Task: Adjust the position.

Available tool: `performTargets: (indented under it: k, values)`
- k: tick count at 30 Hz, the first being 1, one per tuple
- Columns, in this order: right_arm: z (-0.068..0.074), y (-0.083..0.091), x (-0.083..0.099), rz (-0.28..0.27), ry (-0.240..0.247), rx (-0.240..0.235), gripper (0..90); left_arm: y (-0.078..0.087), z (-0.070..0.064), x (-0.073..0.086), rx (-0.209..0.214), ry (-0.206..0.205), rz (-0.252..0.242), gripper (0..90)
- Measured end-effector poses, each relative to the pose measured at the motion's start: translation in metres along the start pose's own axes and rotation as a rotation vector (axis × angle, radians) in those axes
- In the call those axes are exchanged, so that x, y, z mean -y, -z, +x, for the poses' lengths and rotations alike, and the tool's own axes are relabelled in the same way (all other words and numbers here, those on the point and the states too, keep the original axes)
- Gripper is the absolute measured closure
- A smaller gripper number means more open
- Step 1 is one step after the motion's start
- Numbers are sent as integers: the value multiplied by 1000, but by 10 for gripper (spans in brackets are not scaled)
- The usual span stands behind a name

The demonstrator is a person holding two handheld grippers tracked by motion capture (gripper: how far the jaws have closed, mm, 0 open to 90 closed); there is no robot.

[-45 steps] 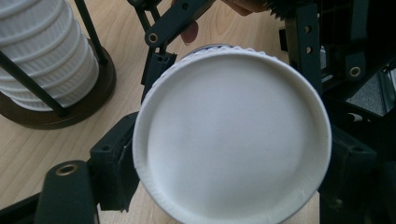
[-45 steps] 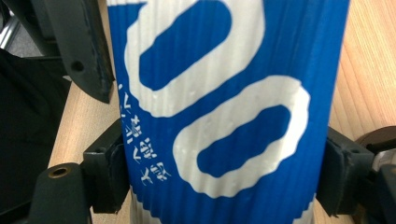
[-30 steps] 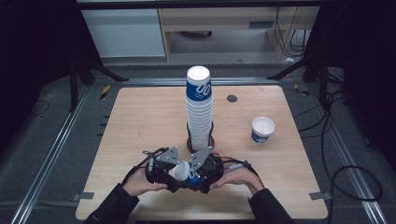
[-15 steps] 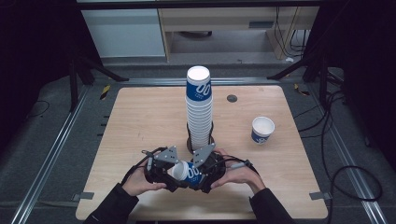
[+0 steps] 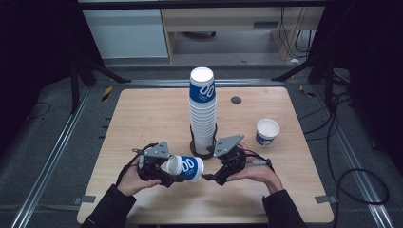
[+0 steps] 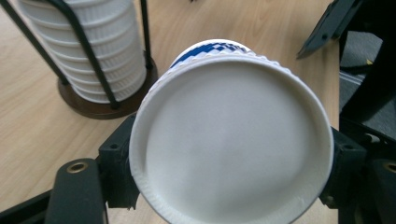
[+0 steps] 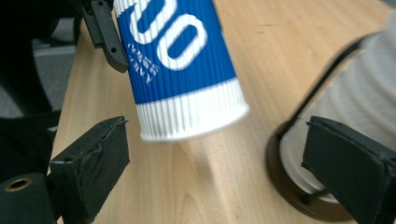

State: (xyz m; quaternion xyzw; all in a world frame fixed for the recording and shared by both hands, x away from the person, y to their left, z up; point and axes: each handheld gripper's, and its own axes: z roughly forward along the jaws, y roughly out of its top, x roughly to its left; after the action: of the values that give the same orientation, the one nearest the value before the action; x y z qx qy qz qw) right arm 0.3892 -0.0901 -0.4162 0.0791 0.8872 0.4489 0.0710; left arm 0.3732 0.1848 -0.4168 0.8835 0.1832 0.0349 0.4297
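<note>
The left gripper (image 5: 164, 172) holds the cup (image 5: 186, 167) sideways, its bottom pointing at the right gripper's (image 7: 224, 168) wide-open fingers nearby.

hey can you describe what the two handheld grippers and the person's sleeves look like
Both the left gripper and the right gripper are black, each topped by a grey three-cornered plate and trailing thin black cables. Up close, the jaws are blocky matte-black pads on black arms, with a brass-coloured ring set into the frame near the base. The person wears dark sleeves down to the wrists.
</note>
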Motion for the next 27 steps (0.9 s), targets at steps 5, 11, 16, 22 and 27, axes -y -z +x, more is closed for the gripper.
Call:
performTargets:
  k: [5,11,16,22,27]
  values:
    - [-6,14,7,-54,-47,46,72,7,6,2,-12,29,-68,247]
    - [-11,20,14,-92,-92,64,72,15,12,4,-2,63,-159,246]
    - [-12,21,18,-124,-123,42,73,17,13,5,2,70,-207,246]
    - [-13,19,19,-144,-140,17,73,18,13,5,17,80,-251,247]
    - [-12,14,18,-156,-145,-4,73,16,12,3,30,81,-276,246]
